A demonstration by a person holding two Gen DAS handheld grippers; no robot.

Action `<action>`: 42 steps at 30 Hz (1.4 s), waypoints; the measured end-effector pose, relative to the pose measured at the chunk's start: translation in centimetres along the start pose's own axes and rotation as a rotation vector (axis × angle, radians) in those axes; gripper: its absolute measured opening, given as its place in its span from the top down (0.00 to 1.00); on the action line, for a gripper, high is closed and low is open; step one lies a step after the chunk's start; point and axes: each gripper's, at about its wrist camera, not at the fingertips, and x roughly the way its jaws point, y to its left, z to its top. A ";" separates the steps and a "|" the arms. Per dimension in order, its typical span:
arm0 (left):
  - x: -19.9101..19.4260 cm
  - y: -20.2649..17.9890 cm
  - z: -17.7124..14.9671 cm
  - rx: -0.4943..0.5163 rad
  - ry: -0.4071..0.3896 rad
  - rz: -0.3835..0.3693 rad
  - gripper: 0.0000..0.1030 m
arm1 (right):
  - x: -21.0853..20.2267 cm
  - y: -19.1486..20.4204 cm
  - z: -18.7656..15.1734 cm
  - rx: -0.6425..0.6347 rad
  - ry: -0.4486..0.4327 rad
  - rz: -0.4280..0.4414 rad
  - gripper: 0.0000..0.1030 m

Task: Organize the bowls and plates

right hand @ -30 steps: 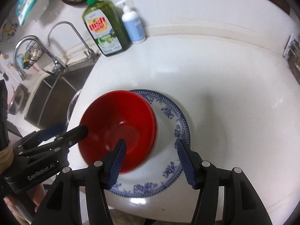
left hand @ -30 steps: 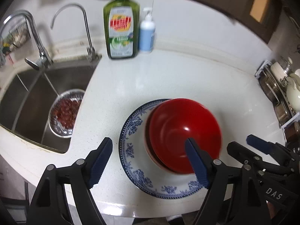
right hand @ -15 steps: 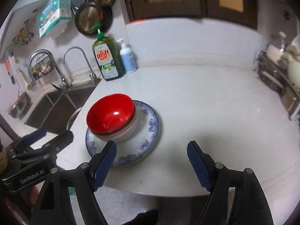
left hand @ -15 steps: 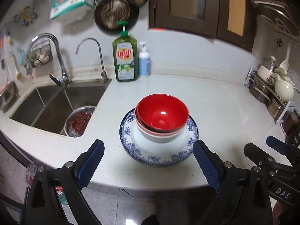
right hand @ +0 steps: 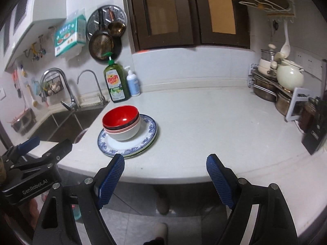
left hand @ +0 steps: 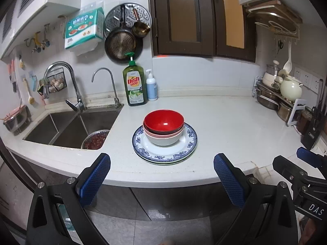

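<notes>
A red bowl sits nested on top of a pink-rimmed white bowl. The bowls stand on a blue-patterned plate with another plate just showing beneath it, on the white counter. My left gripper is open and empty, held off the counter's front edge, well back from the stack. My right gripper is open and empty, also off the front edge, to the right of the stack.
A sink with a metal bowl of red food lies left of the stack. A green dish soap bottle and a blue pump bottle stand at the back wall. Pots and a teapot crowd the right end.
Both grippers have pulled back and up from close over the stacked bowls to beyond the counter's front edge. The stack has stayed in place on the plate.
</notes>
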 end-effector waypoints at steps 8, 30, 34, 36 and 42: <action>-3.0 -0.7 -0.6 0.024 -0.057 -0.010 0.00 | -4.1 -0.1 -1.6 -0.016 -0.051 -0.028 0.19; -6.8 -1.1 -0.8 0.051 -0.124 -0.044 0.00 | -9.4 0.1 -3.4 -0.002 -0.135 -0.082 0.19; -7.0 -1.1 -0.9 0.049 -0.126 -0.040 0.00 | -9.6 0.1 -3.5 -0.002 -0.138 -0.082 0.19; -7.1 -1.1 -0.9 0.048 -0.127 -0.040 0.00 | -9.7 0.2 -3.5 -0.006 -0.140 -0.084 0.19; -7.4 -1.5 -0.9 0.049 -0.132 -0.032 0.00 | -10.1 -0.2 -3.3 -0.015 -0.148 -0.077 0.19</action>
